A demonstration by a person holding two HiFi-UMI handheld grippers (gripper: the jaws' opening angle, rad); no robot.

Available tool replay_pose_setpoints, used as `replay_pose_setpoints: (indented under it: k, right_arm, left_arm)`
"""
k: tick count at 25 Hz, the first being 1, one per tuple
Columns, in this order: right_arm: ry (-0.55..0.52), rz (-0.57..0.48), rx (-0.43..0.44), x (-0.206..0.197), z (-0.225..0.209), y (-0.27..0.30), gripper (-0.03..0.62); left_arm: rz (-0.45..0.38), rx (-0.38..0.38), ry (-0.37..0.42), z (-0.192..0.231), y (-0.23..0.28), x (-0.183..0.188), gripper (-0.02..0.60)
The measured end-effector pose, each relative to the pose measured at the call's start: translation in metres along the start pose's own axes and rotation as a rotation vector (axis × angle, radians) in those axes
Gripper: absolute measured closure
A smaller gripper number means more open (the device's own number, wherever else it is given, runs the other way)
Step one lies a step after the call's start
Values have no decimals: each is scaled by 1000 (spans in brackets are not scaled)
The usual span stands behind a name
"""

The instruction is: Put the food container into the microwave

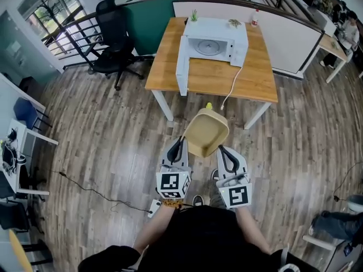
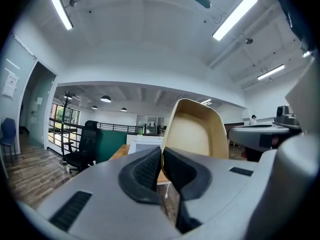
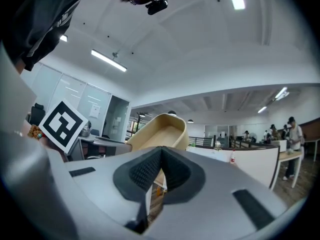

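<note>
Open-plan office: black swivel chair (image 1: pixel 113 43), wooden table (image 1: pixel 164 67), low partition (image 1: pixel 289 35), ceiling strip lights (image 2: pixel 234 17)

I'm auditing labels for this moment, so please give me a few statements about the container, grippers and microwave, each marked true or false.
The left gripper and the right gripper are each shut on the rim of the food container. True.
The microwave is shut. False: its door stands open.
The food container is inside the microwave. False: it is held above the floor, short of the table.
The microwave stands on the table. True.
</note>
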State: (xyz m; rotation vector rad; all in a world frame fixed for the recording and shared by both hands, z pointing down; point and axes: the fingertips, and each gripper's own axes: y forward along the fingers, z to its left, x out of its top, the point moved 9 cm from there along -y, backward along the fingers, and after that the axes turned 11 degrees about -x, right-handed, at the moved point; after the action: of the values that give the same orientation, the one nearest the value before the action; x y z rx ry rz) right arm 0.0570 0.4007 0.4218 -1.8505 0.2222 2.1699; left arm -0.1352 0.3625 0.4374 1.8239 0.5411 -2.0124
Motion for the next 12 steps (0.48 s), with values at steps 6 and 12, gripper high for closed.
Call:
replay_pose_setpoints:
  k: [6,12]
  right_arm:
    - [20,-20,10,-5,-28,29,597]
    - [41,3,8,-17,-62,53,597]
  left_arm:
    - [30,19,30,8,35,4,548]
    - [45,39,38,10,71,3,548]
